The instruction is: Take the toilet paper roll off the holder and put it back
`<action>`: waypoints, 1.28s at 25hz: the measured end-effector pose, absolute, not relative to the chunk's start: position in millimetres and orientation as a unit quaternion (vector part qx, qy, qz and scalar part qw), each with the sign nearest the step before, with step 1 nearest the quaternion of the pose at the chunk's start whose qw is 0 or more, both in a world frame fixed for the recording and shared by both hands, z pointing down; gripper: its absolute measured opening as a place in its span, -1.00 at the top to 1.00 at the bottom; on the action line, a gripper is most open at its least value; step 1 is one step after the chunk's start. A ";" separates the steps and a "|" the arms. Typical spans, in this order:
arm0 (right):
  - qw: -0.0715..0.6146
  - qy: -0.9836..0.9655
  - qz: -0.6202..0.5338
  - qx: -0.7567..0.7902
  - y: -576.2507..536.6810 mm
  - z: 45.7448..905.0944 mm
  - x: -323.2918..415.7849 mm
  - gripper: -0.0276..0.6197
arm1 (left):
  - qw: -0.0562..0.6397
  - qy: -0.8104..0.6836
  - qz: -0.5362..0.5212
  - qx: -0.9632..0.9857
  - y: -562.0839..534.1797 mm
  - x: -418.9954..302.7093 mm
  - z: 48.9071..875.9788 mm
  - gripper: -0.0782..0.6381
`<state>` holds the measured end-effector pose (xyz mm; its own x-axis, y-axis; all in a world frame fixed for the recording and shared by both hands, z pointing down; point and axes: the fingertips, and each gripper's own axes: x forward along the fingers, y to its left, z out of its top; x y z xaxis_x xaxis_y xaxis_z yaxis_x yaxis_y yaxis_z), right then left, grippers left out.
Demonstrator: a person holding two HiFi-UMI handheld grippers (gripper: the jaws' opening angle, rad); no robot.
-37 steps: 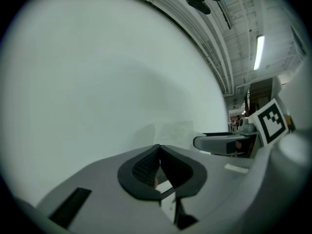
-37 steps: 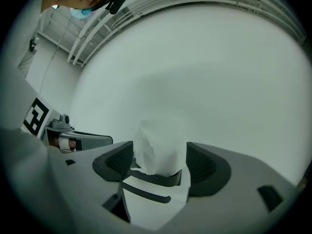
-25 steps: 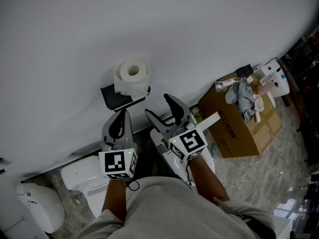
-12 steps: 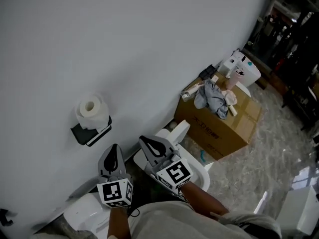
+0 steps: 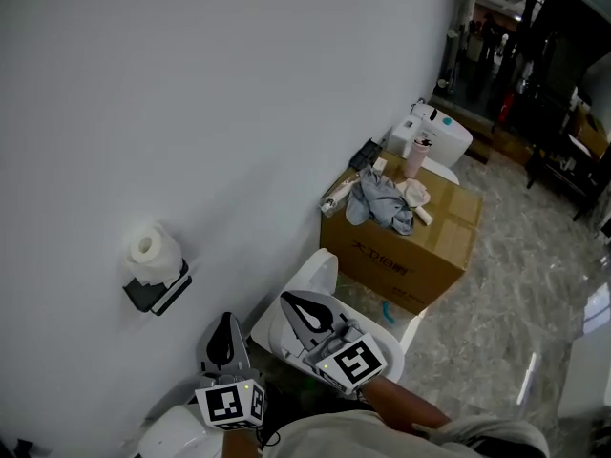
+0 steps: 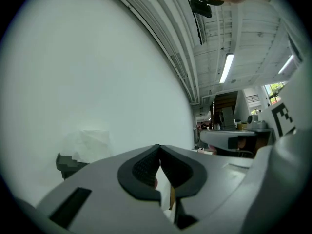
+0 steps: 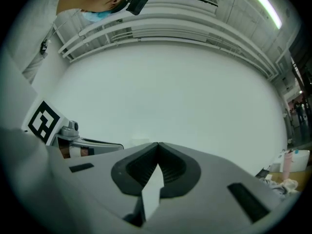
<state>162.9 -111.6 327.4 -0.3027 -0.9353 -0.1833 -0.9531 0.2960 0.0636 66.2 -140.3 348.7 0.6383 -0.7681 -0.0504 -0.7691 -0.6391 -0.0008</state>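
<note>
- White toilet paper roll stands on the dark holder fixed to the wall. Head view: the roll looks full and its core hole is visible.
- Head view: left gripper has its jaws together and is empty. It is below and right of the holder, apart from it.
- Head view: right gripper is clenched on nothing, over the white toilet and further from the roll than the left one.
- Left gripper view: jaws meet tip to tip with nothing between them. The roll is a pale blur on the holder, left of the jaws and not touching.
- Right gripper view: jaws are pressed together, gripping nothing, facing bare wall.
</note>
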 end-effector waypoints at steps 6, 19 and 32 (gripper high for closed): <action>0.068 0.781 0.096 -0.613 -63.5 317.3 205.9 0.90 | 0.000 0.401 0.026 -0.916 -103.5 109.2 350.8 0.75; 0.062 0.714 0.107 -0.689 2.9 321.3 302.5 0.90 | -0.001 0.299 0.023 -0.954 -52.5 219.9 360.1 0.75; 0.056 0.678 0.102 -0.726 26.9 323.9 342.3 0.90 | 0.004 0.246 0.022 -0.969 -35.5 269.6 358.5 0.75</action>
